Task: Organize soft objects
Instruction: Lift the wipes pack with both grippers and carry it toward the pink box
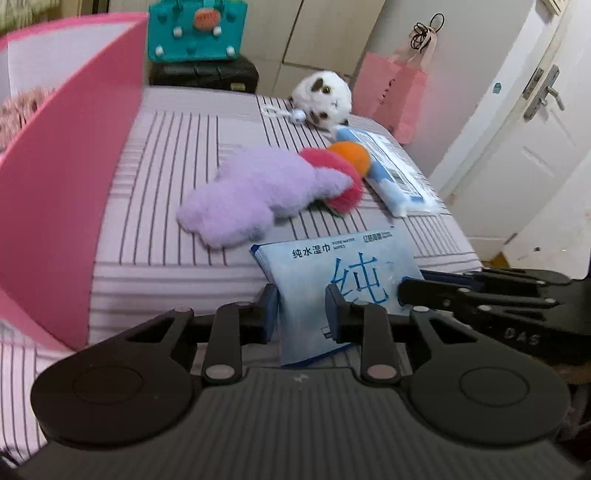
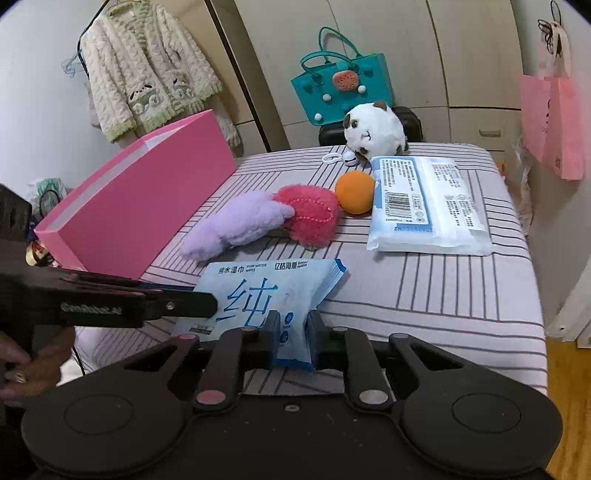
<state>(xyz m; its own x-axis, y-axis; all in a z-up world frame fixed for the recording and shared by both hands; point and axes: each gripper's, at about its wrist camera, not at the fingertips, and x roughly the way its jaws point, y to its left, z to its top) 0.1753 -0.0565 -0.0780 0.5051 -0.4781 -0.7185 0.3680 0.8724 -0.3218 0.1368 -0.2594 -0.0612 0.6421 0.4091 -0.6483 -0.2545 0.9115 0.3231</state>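
A light blue pack of wet wipes (image 1: 332, 280) (image 2: 266, 291) lies at the near edge of the striped bed. My left gripper (image 1: 301, 312) is shut on its left end and my right gripper (image 2: 293, 330) is shut on its near end. Behind it lie a purple plush (image 1: 258, 192) (image 2: 236, 225), a pink plush (image 1: 343, 173) (image 2: 310, 212), an orange ball (image 1: 351, 155) (image 2: 354, 192), a large white-blue tissue pack (image 1: 391, 170) (image 2: 428, 206) and a white spotted plush toy (image 1: 325, 98) (image 2: 373, 129).
An open pink box (image 1: 74, 177) (image 2: 136, 206) stands on the left of the bed. A teal bag (image 1: 197, 29) (image 2: 343, 88) sits on a black case behind the bed. A pink paper bag (image 1: 399, 92) (image 2: 554, 122) hangs at the right. A door (image 1: 517, 129) is at the right.
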